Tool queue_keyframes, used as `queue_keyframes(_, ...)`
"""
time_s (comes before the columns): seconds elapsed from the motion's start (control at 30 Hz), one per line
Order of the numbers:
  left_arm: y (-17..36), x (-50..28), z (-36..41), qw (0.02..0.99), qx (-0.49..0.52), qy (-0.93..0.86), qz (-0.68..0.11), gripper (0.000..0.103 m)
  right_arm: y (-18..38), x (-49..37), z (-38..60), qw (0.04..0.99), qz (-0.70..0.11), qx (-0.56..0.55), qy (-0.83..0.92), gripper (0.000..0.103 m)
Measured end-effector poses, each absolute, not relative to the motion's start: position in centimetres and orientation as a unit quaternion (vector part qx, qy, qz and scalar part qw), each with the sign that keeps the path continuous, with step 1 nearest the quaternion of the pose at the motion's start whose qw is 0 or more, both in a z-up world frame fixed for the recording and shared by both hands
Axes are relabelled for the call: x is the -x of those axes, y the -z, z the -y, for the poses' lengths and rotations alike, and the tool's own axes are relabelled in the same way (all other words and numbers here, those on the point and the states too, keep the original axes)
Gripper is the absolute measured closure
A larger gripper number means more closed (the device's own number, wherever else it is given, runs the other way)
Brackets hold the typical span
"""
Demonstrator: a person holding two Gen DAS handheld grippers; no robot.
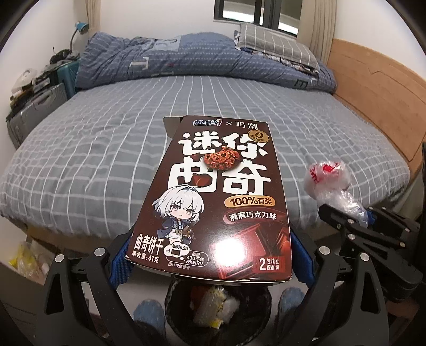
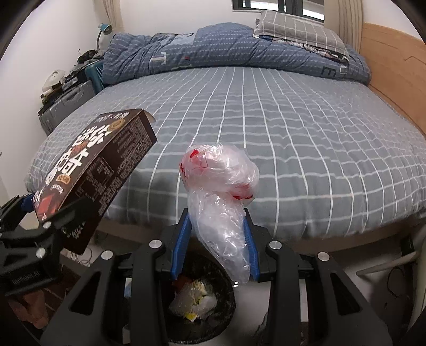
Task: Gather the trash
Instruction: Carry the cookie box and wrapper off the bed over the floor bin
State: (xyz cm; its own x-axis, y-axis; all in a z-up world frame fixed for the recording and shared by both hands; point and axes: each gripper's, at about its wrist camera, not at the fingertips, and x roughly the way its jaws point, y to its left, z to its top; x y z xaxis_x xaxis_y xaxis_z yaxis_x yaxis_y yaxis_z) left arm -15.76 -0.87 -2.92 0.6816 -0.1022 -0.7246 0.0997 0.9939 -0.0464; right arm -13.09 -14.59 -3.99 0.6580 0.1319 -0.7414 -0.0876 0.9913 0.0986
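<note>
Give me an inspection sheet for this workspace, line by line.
Surface: bed with grid sheet, bare in the middle.
Job's things: cookie box and plastic bag held above the bin; bin already holds wrappers.
Clutter: rumpled quilt, pillow, suitcases with oddments on top.
Grippers: left gripper shut on box; right gripper shut on bag.
Cables: some on the floor at right.
Surroundings: lamp, window, wooden headboard.

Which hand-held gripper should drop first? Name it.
Probably right: the right hand-held gripper holds its plastic bag directly over the bin; the cookie box reaches out past it.
</note>
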Motion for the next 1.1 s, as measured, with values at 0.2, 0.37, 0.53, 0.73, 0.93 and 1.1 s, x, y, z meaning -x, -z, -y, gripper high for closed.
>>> queue_keyframes(0.2, 4.3, 18.5, 0.2, 0.907, 0.000, 0.042, -0.418, 0.011, 4.8, 15.5, 13.8, 0.904, -0.423, -0.022, -0.058, 0.067)
queue_keyframes(0.37, 5.6, 20.6, -0.3, 0.898, 0.002, 0.035, -0.439, 0.011, 5.8, 17.5, 12.8, 0.898, -0.435, -0.012, -0.060, 0.067)
queue_keyframes(0.53, 7.0, 22.3, -0.4, 0.887, 0.006, 0.034, -0.460, 0.011, 7.0, 19.0, 12.3, 0.890, -0.452, -0.007, -0.062, 0.067)
queue_keyframes(0.73, 9.6, 22.5, 0.0, 0.870, -0.003, 0.044, -0.491, 0.011, 8.3, 19.1, 12.0, 0.884, -0.463, 0.000, -0.062, 0.067)
queue_keyframes(0.93, 10.8, 21.7, 0.8, 0.861, -0.025, 0.058, -0.504, 0.011, 10.0, 18.0, 12.5, 0.872, -0.486, -0.015, -0.057, 0.067)
queue_keyframes(1.1, 11.9, 20.9, 1.8, 0.855, -0.028, 0.073, -0.513, 0.011, 10.5, 17.6, 12.5, 0.870, -0.490, -0.014, -0.059, 0.067)
